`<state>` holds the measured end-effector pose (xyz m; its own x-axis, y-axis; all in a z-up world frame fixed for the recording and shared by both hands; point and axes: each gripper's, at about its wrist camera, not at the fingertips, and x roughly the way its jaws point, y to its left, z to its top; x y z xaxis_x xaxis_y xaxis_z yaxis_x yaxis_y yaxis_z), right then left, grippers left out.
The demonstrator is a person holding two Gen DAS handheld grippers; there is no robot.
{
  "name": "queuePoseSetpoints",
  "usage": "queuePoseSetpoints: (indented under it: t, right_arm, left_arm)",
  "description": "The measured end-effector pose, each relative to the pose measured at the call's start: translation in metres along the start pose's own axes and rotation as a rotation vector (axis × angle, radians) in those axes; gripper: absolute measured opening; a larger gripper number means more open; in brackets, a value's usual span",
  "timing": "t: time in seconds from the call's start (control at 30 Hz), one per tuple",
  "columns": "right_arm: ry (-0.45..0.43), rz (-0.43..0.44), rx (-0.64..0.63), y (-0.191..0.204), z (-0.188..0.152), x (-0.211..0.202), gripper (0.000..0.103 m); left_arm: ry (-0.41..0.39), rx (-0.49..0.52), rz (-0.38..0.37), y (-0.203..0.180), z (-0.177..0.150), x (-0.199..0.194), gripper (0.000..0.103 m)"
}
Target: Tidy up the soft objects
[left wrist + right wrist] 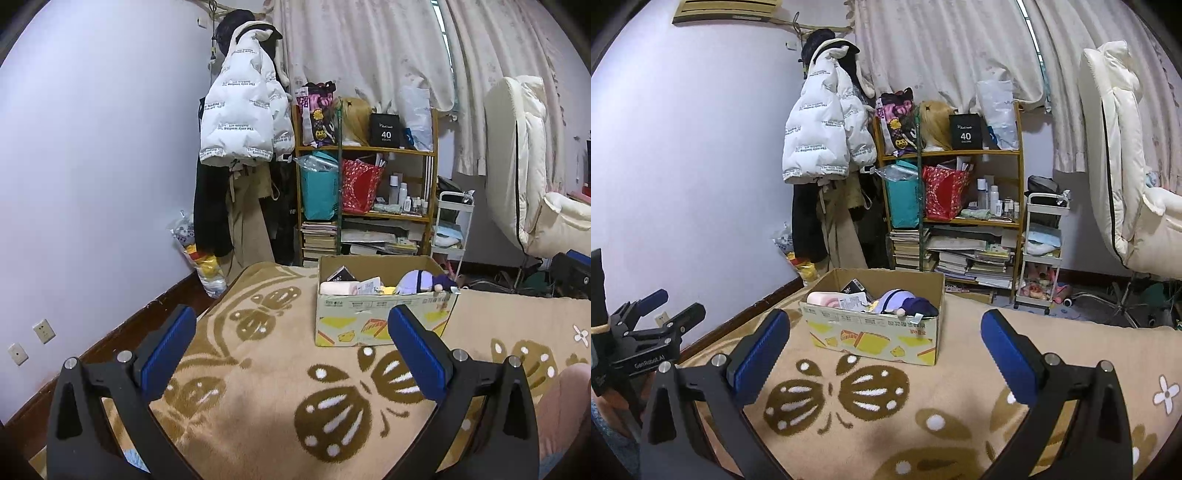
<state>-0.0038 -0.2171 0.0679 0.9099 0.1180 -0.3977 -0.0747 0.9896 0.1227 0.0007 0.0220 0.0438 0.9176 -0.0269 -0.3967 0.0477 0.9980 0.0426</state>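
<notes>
Left gripper (291, 350), in the left wrist view, is hovering low over the tan blanket (258, 398) with its blue pads (170, 343) spread wide and nothing between them. It is pointing toward the cardboard box (384, 317), which is sitting on the blanket just ahead and slightly right. Soft things are lying inside the box: a purple plush (424, 282) at the right end and a pink item (338, 288) at the left. A wooden shelf (365, 184) is standing behind the box.

Right gripper (886, 352), in the right wrist view, is likewise hanging above the blanket, fingers parted and gripping nothing. It is facing the box from farther right, so the box is appearing left of centre. The purple plush is slumping against the near wall, with the pink item beside it. At the left edge the left gripper is showing from the side.
</notes>
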Motion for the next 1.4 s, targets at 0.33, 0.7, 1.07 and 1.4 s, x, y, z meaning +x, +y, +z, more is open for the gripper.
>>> queuePoseSetpoints:
  t: [0.33,0.7,1.07,1.4]
  right_arm:
    - [0.028,-0.036,-0.010,-0.0012,-0.0043,0.0009,0.103]
    - [0.035,-0.053,-0.015,-0.0013,-0.0053,0.0009,0.103]
    - [0.044,-0.057,-0.025,-0.0012,-0.0059,0.0033,0.103]
    - [0.049,-0.060,-0.029,-0.0021,-0.0076,0.0047,0.103]
  left_arm:
    - [0.028,-0.009,0.002,0.0021,-0.0046,0.0054,0.103]
    - [0.040,0.001,-0.002,-0.0003,-0.0062,0.0079,0.103]
    - [0.043,0.004,-0.002,-0.0016,-0.0058,0.0076,0.103]
    - [0.024,0.012,-0.011,-0.0020,-0.0030,0.0062,0.102]
